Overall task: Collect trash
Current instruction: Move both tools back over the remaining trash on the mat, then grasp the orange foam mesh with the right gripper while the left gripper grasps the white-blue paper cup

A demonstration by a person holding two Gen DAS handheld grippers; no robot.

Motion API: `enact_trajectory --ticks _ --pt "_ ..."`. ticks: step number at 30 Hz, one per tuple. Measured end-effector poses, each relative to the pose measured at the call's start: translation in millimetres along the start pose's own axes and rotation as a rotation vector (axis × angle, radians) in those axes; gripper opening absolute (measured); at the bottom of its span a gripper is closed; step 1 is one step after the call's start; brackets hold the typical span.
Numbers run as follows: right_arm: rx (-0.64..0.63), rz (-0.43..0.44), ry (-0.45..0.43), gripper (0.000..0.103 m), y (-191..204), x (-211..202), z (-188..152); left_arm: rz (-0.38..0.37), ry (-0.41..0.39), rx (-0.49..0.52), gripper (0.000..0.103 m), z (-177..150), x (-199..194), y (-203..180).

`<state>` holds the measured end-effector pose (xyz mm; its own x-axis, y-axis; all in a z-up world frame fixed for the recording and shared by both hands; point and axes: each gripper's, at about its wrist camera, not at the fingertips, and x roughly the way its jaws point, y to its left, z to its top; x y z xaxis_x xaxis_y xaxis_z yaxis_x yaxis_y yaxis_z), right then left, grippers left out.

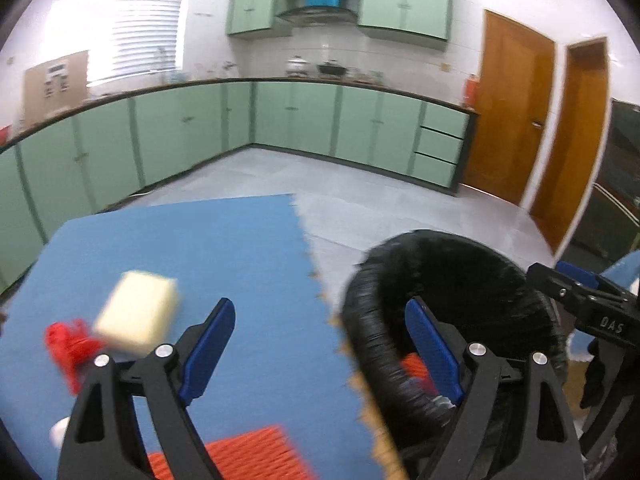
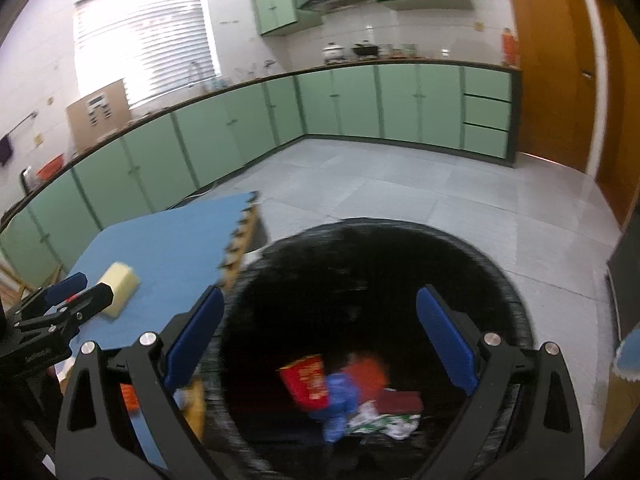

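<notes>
My left gripper (image 1: pixel 320 304) is open and holds nothing. It hangs over the right edge of a blue foam mat (image 1: pixel 248 248). On the mat to its left lie a pale yellow sponge (image 1: pixel 138 312) and a crumpled red scrap (image 1: pixel 70 346); an orange-red ribbed piece (image 1: pixel 240 456) lies below the fingers. My right gripper (image 2: pixel 320 292) is open and empty above a black bin (image 2: pixel 500 280). In the bin lie a red carton (image 2: pixel 306 380), a blue wrapper (image 2: pixel 340 400), an orange packet (image 2: pixel 366 372) and a white-green wrapper (image 2: pixel 380 420).
The bin (image 1: pixel 372 320) stands against the mat's right edge. Grey tiled floor (image 2: pixel 400 184) stretches to green cabinets (image 1: pixel 300 116) along two walls. Wooden doors (image 1: pixel 508 120) are at the right. A light blue fringed object (image 2: pixel 628 352) shows at the far right.
</notes>
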<state>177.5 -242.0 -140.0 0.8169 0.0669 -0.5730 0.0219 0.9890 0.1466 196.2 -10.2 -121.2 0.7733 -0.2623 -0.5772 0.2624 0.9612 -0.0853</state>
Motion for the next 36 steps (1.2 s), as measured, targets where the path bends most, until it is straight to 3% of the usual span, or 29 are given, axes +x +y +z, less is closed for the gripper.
enact_trajectory --ticks 9,18,25,36 --pt "-0.144 0.19 0.031 0.094 116.6 5.0 -12.3 0.2 0.009 -0.094 0.085 -30.2 -49.2 88.8" --pt "-0.215 0.297 0.115 0.094 180.9 15.1 -41.0 0.325 0.058 -0.156 0.085 -65.7 -72.5 139.8" --pt "-0.266 0.298 0.186 0.094 200.5 30.6 -72.1 0.35 0.099 -0.187 0.085 -87.4 -74.1 151.3" --pt "-0.314 0.295 0.247 0.094 211.3 48.6 -93.9 0.335 0.158 -0.233 0.085 -110.8 -64.3 160.4"
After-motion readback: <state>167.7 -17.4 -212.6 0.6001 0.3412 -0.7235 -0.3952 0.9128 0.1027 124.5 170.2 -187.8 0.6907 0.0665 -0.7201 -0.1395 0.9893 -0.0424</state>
